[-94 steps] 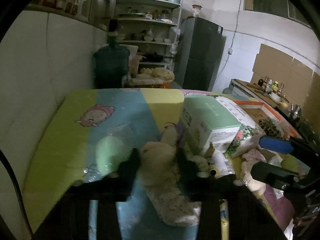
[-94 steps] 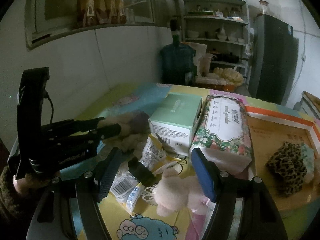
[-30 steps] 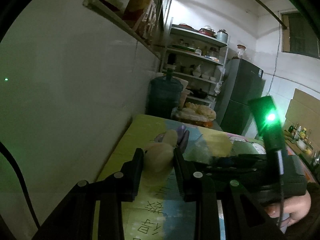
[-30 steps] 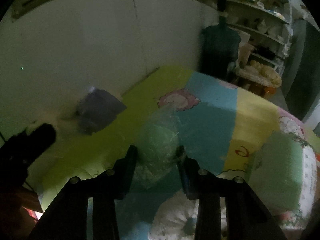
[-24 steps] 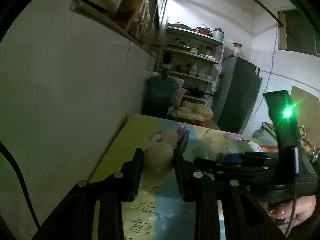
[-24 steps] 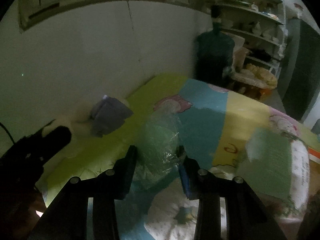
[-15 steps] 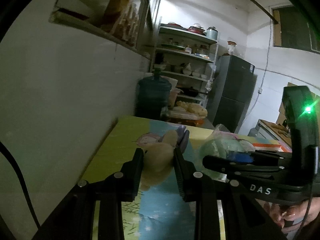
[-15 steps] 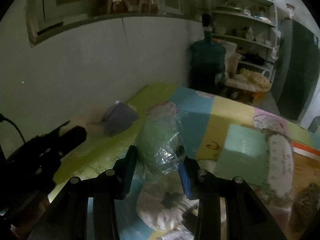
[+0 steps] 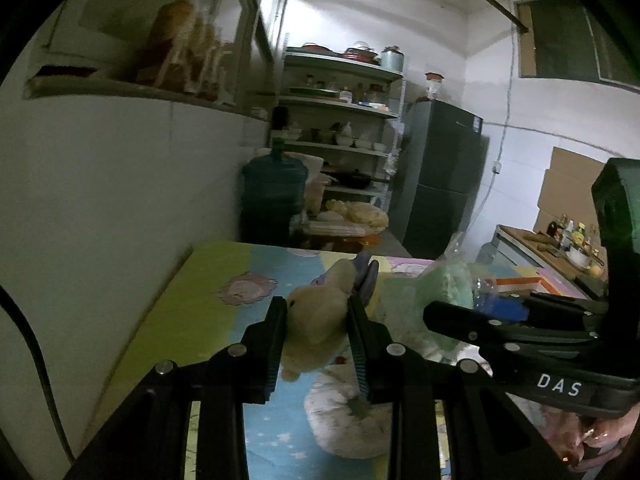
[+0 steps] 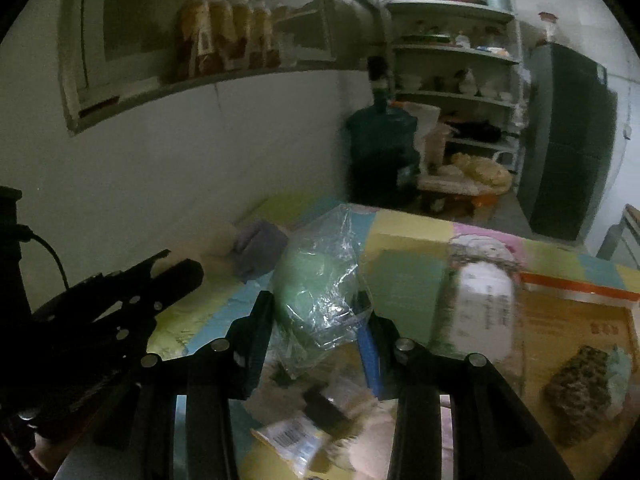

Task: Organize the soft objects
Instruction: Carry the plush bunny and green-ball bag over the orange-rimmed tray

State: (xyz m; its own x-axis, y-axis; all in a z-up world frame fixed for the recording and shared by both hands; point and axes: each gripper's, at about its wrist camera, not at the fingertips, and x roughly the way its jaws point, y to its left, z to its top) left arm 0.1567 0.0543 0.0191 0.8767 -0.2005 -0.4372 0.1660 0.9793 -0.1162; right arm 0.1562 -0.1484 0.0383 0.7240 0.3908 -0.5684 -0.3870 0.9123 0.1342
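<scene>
Over a cluttered bench (image 9: 172, 304), a plush (image 9: 316, 320) is clamped in the left claw (image 9: 318, 344) and a bagged green item (image 10: 316, 292) in the right claw (image 10: 316, 332). The slick bag could be let slip by a loosened grip.

The white letters "DAS" stand on the black body of the right claw (image 9: 472, 322); nothing else reads clearly.

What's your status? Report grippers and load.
Left gripper shut on cream plush toy. Right gripper shut on bagged green soft item. Both held above cluttered table.
</scene>
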